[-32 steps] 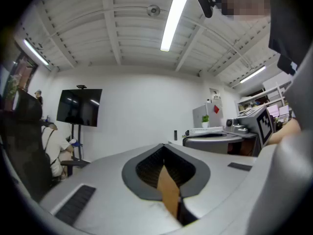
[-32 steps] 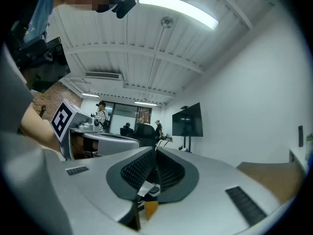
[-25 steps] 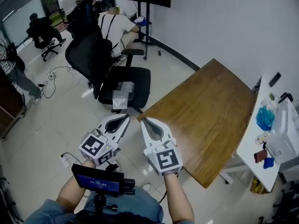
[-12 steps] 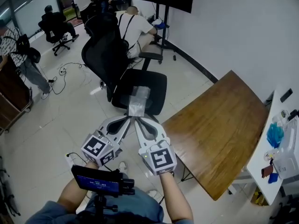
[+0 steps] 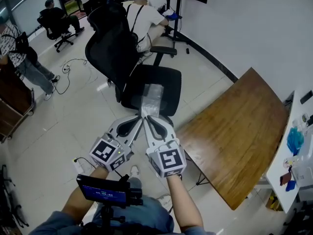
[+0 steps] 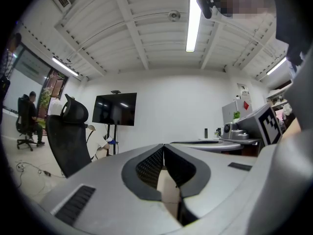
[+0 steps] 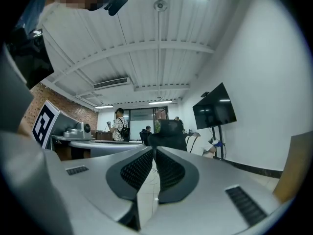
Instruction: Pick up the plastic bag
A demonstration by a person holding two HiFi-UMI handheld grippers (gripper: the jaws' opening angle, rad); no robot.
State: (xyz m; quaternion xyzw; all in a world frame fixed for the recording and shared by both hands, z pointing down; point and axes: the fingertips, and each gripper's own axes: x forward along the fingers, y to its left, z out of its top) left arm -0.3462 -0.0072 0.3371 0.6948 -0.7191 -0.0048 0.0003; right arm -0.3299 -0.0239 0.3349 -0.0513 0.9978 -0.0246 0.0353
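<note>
A clear plastic bag point(image 5: 151, 98) lies flat on the seat of a black office chair point(image 5: 168, 82). In the head view both grippers point forward side by side, and their tips sit just at the bag's near edge. The left gripper point(image 5: 142, 118) is shut, its tips meeting with nothing between them point(image 6: 164, 147). My right gripper point(image 5: 147, 118) is shut too, empty in its own view point(image 7: 154, 150). The bag does not show in either gripper view. The chair's back point(image 6: 66, 136) stands left of the left gripper's jaws and straight ahead beyond the right gripper's jaws point(image 7: 168, 131).
A wooden table point(image 5: 239, 141) stands to the right of the chair, its corner close to the right gripper. A white table point(image 5: 299, 146) with small items lies at the far right. A person point(image 5: 142, 18) sits beyond the chair; cables point(image 5: 63, 75) run on the floor at left.
Both grippers have moved forward together from beside the wooden table to the chair, and their tips now reach the bag's near edge. Both stayed shut.
</note>
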